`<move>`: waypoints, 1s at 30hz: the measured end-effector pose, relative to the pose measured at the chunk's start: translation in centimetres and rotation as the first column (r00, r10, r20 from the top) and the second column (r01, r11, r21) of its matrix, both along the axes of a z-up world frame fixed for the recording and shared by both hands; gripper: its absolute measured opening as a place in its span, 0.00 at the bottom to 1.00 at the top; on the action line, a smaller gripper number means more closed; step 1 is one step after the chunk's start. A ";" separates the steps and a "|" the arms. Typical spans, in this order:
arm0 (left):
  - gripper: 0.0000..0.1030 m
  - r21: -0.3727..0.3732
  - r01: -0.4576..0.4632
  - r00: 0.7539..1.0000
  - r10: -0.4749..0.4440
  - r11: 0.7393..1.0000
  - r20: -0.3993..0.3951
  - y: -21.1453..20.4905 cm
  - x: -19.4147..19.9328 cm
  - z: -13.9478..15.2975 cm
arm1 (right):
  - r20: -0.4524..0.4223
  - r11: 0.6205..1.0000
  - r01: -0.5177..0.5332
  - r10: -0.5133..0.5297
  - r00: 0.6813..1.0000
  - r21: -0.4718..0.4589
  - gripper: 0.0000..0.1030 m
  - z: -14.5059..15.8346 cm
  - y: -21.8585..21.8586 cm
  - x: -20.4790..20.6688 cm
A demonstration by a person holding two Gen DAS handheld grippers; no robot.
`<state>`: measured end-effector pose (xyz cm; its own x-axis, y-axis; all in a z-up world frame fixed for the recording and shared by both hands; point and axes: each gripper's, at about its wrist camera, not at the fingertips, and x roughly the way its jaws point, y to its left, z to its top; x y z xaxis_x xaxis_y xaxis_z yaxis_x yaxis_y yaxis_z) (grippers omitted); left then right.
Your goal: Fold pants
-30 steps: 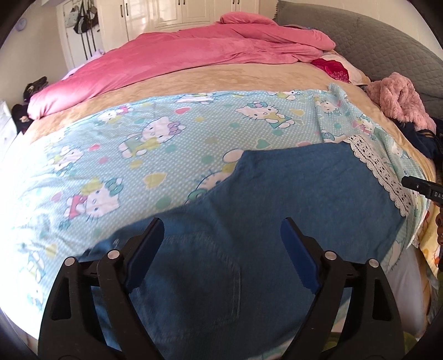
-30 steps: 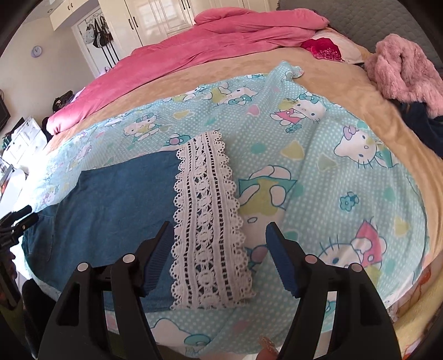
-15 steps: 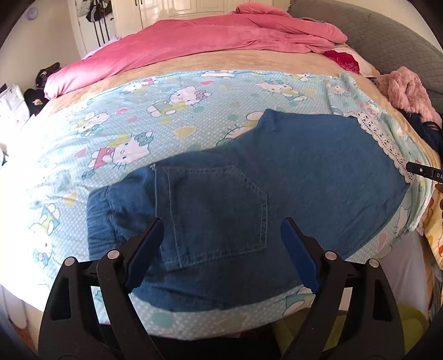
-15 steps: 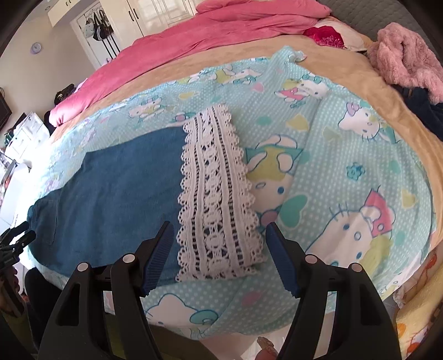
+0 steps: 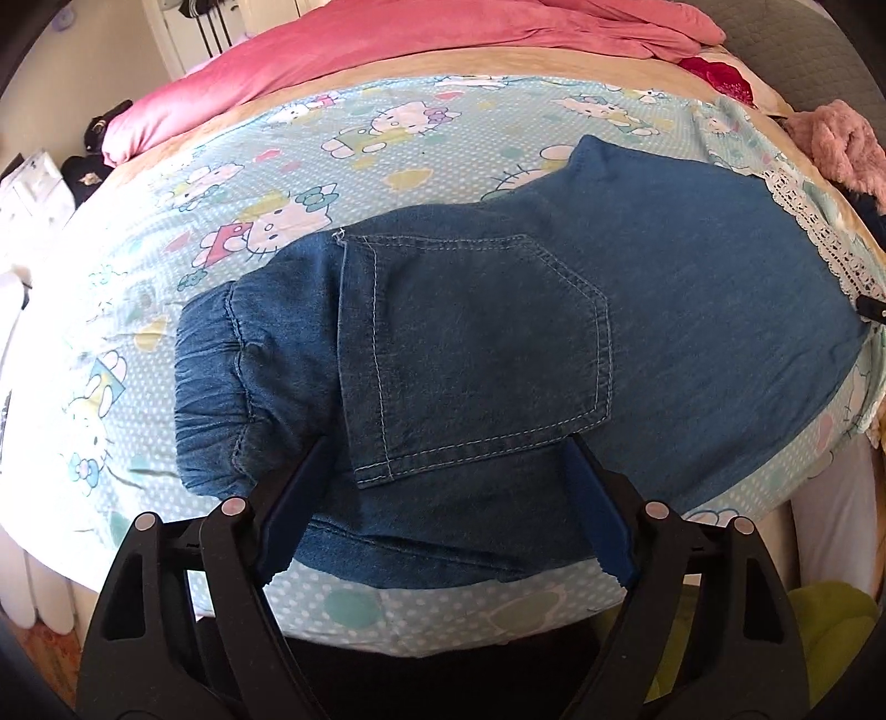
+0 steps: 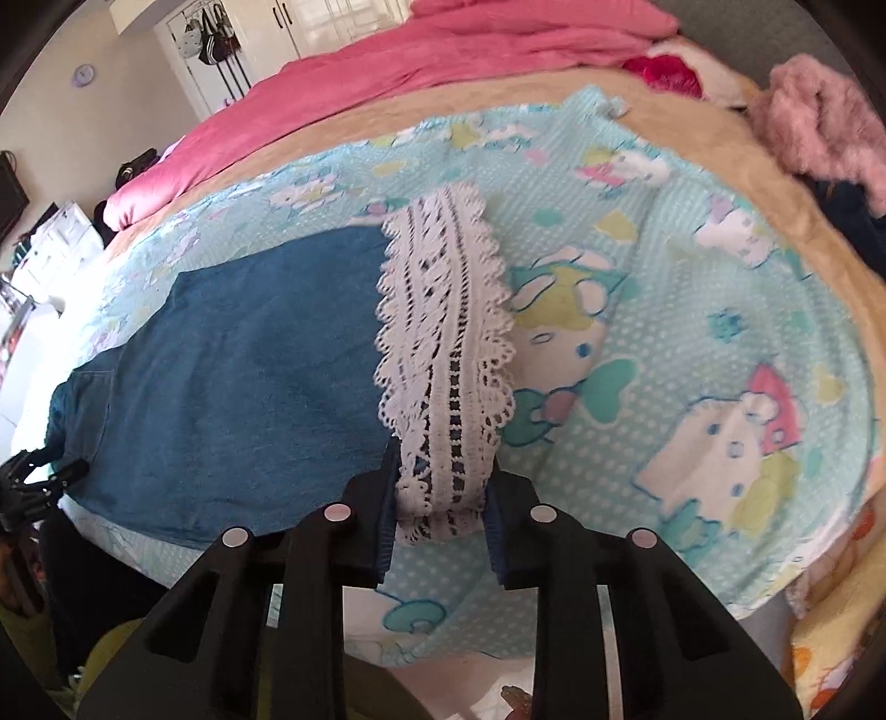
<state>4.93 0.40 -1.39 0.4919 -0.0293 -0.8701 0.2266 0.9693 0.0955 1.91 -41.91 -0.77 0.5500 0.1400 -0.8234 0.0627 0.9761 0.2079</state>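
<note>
Left wrist view. Left hand-held gripper [image 5: 443,498]: jaws wide apart, nothing between the pads, poised over the near edge of the pants [image 5: 554,343]. Pants: blue denim, lying flat on the bed [image 5: 194,183] straight ahead of the fingers; elastic waistband [image 5: 216,382] ahead and to the left, back pocket [image 5: 470,354] dead ahead, leg running off to the right toward the lace cuff [image 5: 819,238]. Pink quilt [image 5: 443,44] far beyond, at the back of the bed.

Right wrist view. Right hand-held gripper [image 6: 440,504]: jaws have just been closing and now pinch the near end of the lace cuff [image 6: 443,343], which bunches and stands up between the pads. Denim leg stretches ahead and to the left; tip of the other hand-held gripper shows at the far left edge. Fuzzy pink garment [image 6: 825,116] far ahead to the right.

Progress, judged: pants laid out lengthwise, seemingly one leg upon the other; cuff end secured, waist end not yet gripped. Remaining: take hold at the waist, bring cuff over toward waistband, flatten the fold
</note>
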 end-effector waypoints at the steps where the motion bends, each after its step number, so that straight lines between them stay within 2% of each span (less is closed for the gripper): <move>1: 0.73 -0.002 -0.001 1.000 0.001 1.000 0.001 0.1 0.0 0.0 | -0.007 1.000 0.002 -0.002 1.000 -0.004 0.24 -0.1 -0.1 -0.2; 5: 0.73 -0.016 -0.005 1.000 0.005 1.000 -0.002 0.2 0.1 -0.1 | -0.024 0.999 0.016 -0.017 1.000 -0.033 0.26 -1.4 0.1 -0.4; 9: 0.73 -0.015 -0.007 1.000 0.007 1.000 0.002 0.2 0.1 0.0 | -0.032 0.997 0.032 -0.034 0.999 -0.063 0.46 -0.8 -0.1 -0.3; 11: 0.73 -0.031 -0.012 1.000 0.012 0.999 0.011 0.3 0.0 0.3 | -0.013 0.997 0.046 -0.047 0.999 -0.069 0.46 0.1 -0.6 -0.7; 13: 0.73 -0.052 -0.014 1.000 0.015 0.999 0.017 0.4 -0.3 0.9 | 0.025 0.995 0.071 -0.069 0.997 -0.073 0.59 1.4 -1.0 -1.1; 14: 0.73 -0.067 -0.013 1.000 0.015 0.998 0.021 0.5 -0.5 1.2 | 0.046 0.994 0.081 -0.078 0.996 -0.076 0.62 2.0 -1.1 -1.3; 20: 0.75 -0.126 0.036 0.994 -0.022 0.991 0.107 -0.4 -1.4 5.1 | 0.155 0.995 0.052 -0.038 0.987 -0.082 0.63 5.0 0.2 -1.7; 22: 0.78 -0.141 0.066 0.990 -0.047 0.988 0.133 -1.6 -1.0 6.2 | 0.173 0.997 0.022 -0.008 0.985 -0.080 0.71 5.3 1.4 -1.6; 23: 0.78 -0.135 0.080 0.988 -0.061 0.988 0.141 -2.3 -0.7 6.5 | 0.180 0.997 0.010 0.004 0.984 -0.080 0.72 5.3 2.0 -1.4; 26: 0.79 -0.097 0.139 0.980 -0.123 0.986 0.154 -5.7 0.4 6.4 | 0.191 0.994 -0.041 0.060 0.980 -0.098 0.72 4.9 4.2 -0.9; 30: 0.79 -0.068 0.189 0.975 -0.179 0.980 0.135 -9.0 1.9 4.2 | 0.130 0.990 -0.086 0.101 0.986 -0.116 0.72 2.5 6.2 -0.2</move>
<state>6.82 -8.55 2.78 0.5784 -0.1963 -0.7918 0.3928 0.9177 0.0594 1.75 -35.72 1.75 0.6458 0.1091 -0.7557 -0.0511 0.9937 0.0998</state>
